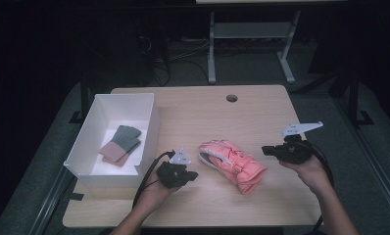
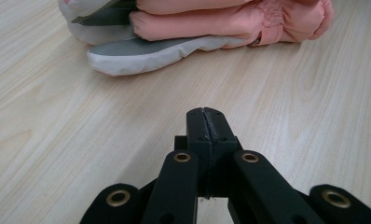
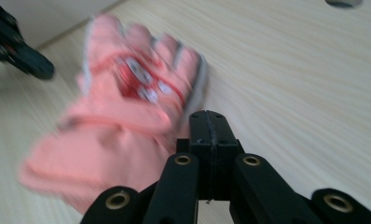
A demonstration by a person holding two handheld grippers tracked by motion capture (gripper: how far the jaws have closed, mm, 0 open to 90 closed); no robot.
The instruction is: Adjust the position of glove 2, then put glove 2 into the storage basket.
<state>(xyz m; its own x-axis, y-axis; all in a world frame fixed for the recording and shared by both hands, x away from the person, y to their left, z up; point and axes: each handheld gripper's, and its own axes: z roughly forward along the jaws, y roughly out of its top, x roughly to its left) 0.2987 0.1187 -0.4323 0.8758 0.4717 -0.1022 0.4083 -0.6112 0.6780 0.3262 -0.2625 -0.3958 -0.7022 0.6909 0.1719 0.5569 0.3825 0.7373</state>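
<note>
Jaws pressed together and empty on both grippers: the left gripper [image 1: 189, 175] sits just left of the padded salmon-pink ski glove [image 1: 232, 164], the right gripper [image 1: 269, 150] just right of it. That glove lies on the pale wooden worktop [image 1: 261, 107], free of both. Left of the glove stands an open white rectangular box [image 1: 151, 120] holding a folded grey-and-pink knitted glove [image 1: 119, 143]. Judging by this layout, the approach is in hand; next, jaws must part and close on the padded fabric.
</note>
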